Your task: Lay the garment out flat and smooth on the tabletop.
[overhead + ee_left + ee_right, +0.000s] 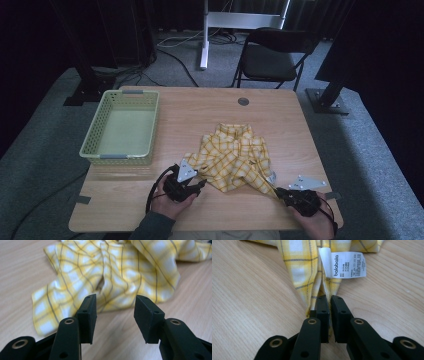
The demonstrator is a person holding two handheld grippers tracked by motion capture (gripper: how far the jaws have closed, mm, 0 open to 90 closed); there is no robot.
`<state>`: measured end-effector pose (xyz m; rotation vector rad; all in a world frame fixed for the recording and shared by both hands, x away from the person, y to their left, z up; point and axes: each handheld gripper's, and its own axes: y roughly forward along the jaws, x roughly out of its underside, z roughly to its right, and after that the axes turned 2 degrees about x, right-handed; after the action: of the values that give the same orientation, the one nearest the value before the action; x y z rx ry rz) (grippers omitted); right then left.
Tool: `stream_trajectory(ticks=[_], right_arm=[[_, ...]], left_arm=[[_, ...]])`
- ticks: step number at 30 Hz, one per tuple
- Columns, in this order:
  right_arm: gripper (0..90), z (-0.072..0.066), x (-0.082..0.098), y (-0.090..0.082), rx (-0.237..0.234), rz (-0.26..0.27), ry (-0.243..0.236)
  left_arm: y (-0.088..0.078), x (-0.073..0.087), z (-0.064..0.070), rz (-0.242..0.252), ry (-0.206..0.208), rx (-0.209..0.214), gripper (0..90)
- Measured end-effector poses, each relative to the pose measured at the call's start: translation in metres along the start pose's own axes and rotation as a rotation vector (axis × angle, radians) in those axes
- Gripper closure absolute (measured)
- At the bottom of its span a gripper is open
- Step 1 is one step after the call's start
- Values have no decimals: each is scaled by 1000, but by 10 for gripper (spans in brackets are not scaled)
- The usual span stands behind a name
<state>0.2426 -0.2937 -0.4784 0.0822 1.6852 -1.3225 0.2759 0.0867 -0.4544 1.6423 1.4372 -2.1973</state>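
A crumpled yellow plaid garment (234,156) lies on the wooden table (200,107), right of centre. My right gripper (283,192) at the front right is shut on the garment's stretched corner (322,288), just below a white care label (344,265). My left gripper (203,183) lies at the garment's near left edge (75,295). Its jaws stand apart with bare table between them, the cloth just beyond the pads (88,315).
A pale green plastic basket (95,132) sits at the table's left side. A round cable port (243,101) is set in the table's far edge. A black folding chair (272,57) and stand legs are on the carpet behind.
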Motion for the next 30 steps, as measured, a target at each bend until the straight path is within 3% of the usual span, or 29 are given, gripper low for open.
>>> stream_trajectory(ticks=[4, 9, 14, 18, 24, 30], right_arm=[[840, 0, 1, -2, 6, -7, 1], [742, 1, -2, -5, 10, 15, 5], [703, 3, -13, -7, 17, 61, 7], [699, 0, -25, 0, 21, 66, -12], [714, -7, -36, 15, 3, 69, -26], [687, -12, -43, 12, -45, 117, -20]], left_arm=[[5, -13, -3, -2, -2, -3, 529], [15, -30, -6, -24, 6, 5, 525], [31, -41, -7, -50, 17, 20, 527], [48, -49, -12, -72, -2, 36, 543], [64, -58, -13, -100, -6, 54, 579], [76, -61, -16, -134, -14, 72, 578]])
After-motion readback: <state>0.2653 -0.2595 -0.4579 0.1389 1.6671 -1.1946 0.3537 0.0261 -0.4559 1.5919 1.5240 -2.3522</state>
